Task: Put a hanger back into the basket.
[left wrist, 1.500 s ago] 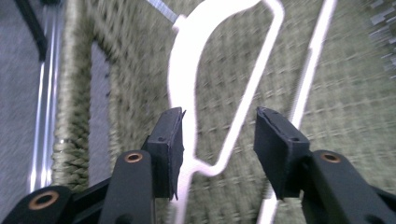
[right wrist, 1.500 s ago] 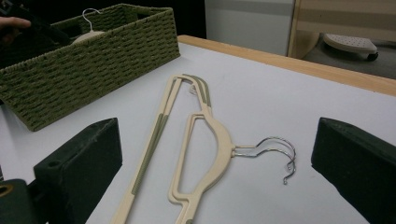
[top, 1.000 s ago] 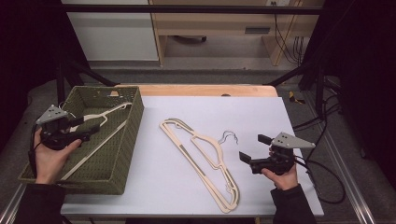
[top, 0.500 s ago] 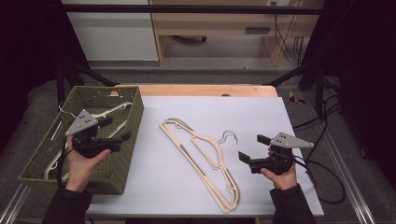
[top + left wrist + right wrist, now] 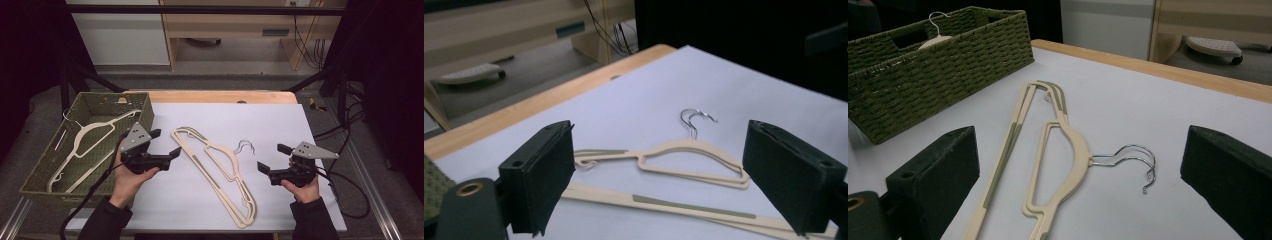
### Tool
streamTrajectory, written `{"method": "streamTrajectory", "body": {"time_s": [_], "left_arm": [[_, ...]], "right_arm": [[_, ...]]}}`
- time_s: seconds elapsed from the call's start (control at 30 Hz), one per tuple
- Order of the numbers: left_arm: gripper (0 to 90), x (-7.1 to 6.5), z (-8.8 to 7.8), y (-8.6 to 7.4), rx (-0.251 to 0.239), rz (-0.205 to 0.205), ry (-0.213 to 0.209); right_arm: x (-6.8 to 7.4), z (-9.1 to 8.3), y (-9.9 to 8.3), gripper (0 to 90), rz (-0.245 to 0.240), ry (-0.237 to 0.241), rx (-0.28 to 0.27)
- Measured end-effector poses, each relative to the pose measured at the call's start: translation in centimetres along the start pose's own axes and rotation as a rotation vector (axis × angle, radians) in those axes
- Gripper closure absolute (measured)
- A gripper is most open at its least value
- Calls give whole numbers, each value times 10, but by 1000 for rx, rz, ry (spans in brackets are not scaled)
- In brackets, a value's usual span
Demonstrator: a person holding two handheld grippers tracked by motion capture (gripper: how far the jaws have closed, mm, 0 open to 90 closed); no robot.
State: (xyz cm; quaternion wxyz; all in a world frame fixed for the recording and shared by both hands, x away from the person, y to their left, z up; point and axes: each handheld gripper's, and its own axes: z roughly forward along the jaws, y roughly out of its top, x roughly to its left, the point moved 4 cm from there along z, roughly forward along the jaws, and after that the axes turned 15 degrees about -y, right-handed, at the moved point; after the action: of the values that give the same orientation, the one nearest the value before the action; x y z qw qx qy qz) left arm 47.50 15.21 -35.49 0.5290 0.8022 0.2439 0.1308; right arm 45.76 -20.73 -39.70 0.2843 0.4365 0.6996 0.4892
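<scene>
Two cream hangers (image 5: pixel 220 156) lie stacked on the white table, their metal hooks (image 5: pixel 246 146) pointing toward the right. Another cream hanger (image 5: pixel 82 137) rests inside the green woven basket (image 5: pixel 112 96) at the left. My left gripper (image 5: pixel 166 142) hovers just right of the basket, close to the stack's left end; its jaws have just been opening and hold nothing. In the left gripper view the hangers (image 5: pixel 694 161) lie beyond the wide jaws. My right gripper (image 5: pixel 270 157) stands open to the right of the hooks, with the hangers (image 5: pixel 1073 150) ahead of it.
The white sheet (image 5: pixel 240 120) covers the table, with a wooden strip (image 5: pixel 215 97) along the far edge. In the right gripper view the basket (image 5: pixel 938 65) stands far left. Cables (image 5: pixel 345 195) trail off the right side. Dark frame bars flank the table.
My left gripper has moved right, out from over the basket to the table beside the stacked hangers. The right gripper has stayed put.
</scene>
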Motion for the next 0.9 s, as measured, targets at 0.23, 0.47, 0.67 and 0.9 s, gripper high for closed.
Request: {"method": "streamTrajectory", "body": {"time_s": [0.23, 0.47, 0.67, 0.9], "left_arm": [[130, -16, 46, 3, 25, 12, -39], [131, -13, 82, 4, 49, -18, -53], [111, -4, 115, -4, 66, -50, -85], [108, 3, 141, -11, 75, -92, -112]], "right_arm": [[-2, -3, 1, 25, 9, 2, -13], [-4, -3, 1, 25, 12, -1, -14], [-5, -5, 1, 18, 11, -2, -26], [-4, -3, 0, 13, 6, -13, -22]]}}
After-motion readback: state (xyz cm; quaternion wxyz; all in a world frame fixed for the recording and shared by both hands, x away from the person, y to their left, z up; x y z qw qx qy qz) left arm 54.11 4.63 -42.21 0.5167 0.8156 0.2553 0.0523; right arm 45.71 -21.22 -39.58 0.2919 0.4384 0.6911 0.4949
